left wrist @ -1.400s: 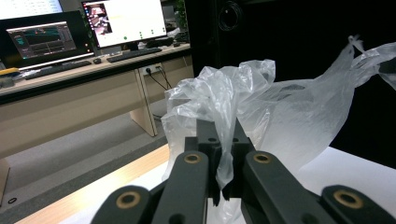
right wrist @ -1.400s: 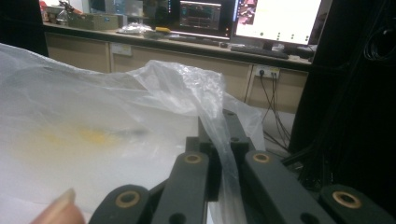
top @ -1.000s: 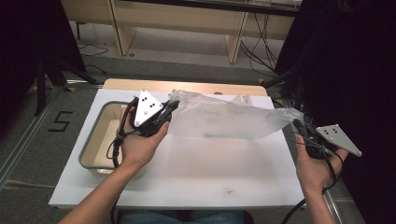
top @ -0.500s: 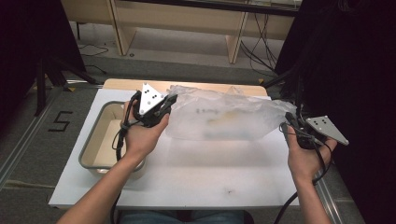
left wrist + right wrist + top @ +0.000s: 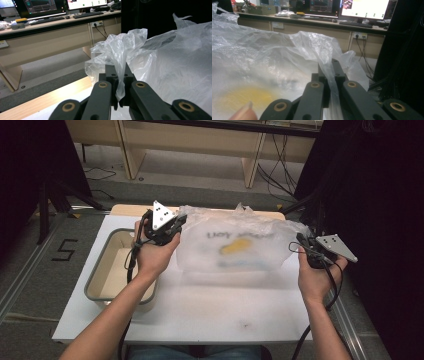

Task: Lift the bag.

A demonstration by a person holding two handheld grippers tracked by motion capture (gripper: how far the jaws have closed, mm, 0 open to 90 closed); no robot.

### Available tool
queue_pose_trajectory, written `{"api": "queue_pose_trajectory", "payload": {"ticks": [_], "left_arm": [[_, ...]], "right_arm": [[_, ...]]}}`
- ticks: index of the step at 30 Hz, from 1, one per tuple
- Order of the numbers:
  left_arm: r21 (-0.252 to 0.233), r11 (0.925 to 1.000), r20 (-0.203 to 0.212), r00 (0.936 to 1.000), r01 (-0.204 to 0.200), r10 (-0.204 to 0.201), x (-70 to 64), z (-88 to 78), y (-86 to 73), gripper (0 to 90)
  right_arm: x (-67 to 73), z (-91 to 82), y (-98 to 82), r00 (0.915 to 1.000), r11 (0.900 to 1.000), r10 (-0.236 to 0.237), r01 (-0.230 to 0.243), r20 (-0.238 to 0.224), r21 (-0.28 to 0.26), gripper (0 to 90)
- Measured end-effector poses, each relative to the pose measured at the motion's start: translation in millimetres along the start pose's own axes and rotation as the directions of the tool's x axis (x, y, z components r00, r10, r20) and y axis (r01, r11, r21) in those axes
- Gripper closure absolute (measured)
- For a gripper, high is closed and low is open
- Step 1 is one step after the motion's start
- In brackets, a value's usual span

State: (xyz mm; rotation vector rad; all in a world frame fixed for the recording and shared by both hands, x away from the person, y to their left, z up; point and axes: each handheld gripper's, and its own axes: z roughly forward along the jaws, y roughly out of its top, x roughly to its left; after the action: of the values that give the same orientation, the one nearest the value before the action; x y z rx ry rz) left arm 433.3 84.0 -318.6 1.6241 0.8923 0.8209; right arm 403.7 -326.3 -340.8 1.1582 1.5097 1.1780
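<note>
Count, high view: one bag (image 5: 240, 245), one tray (image 5: 102, 270), one desk (image 5: 210, 305), two claws, two hands.

I held the bag stretched between the claws above the far half of the desk. The bag was clear plastic with dark lettering and a yellow patch on its face, both blurred. Its lower edge lay near the white desk top; I could not tell whether it touched.

Left claw (image 5: 176, 227) sat at the bag's top left corner, in my left hand (image 5: 152, 257). The left gripper view showed its jaws pressed together on a twisted strip of the bag (image 5: 120, 75), pinching it.

Right claw (image 5: 300, 240) sat at the bag's right edge, in my right hand (image 5: 315, 280). The right gripper view showed its jaws pressed together on a fold of the bag (image 5: 329, 75), likewise pinching it.

The tray lay on the desk's left side, under my left forearm, just beside the bag's left end. It was grey-rimmed and pale inside.

Differences between views: the pinch itself read clearly in the two gripper views; from above the jaws were too small to judge. The gripper views also showed a long bench (image 5: 50, 37) with monitors (image 5: 362, 7) and keyboards across the room. The right gripper view showed a fingertip (image 5: 244, 112) at its lower left and the yellow patch through the plastic. The tray and lettering showed from above.
</note>
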Motion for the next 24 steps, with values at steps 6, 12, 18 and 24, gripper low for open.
{"api": "queue_pose_trajectory", "payload": {"ticks": [6, 12, 18, 24], "left_arm": [[0.019, 0.9997, -0.016, 0.9998, 0.011, -0.011, 6.1, 9.4, -2.3, 88.4], [0.041, 0.9990, -0.028, 0.9995, 0.017, -0.016, 11.2, 18.3, -5.3, 88.3], [0.064, 0.9976, -0.037, 0.9991, 0.024, -0.022, 14.9, 27.3, -7.9, 88.3], [0.078, 0.9963, -0.044, 0.9984, 0.037, -0.034, 18.5, 33.5, -10.9, 88.2]], "right_arm": [[-2.0, 12.2, 0.1, 0.9999, 1.000, 0.008, -0.008, 0.009, 0.012, 90.0], [-3.2, 21.7, -1.3, 0.9998, 1.000, 0.013, -0.013, 0.012, 0.027, 90.0], [-2.8, 32.9, -3.6, 0.9997, 0.999, 0.020, -0.021, 0.015, 0.046, 90.0], [-1.7, 40.9, -5.4, 0.9997, 0.998, 0.023, -0.023, 0.013, 0.060, 90.0]]}}
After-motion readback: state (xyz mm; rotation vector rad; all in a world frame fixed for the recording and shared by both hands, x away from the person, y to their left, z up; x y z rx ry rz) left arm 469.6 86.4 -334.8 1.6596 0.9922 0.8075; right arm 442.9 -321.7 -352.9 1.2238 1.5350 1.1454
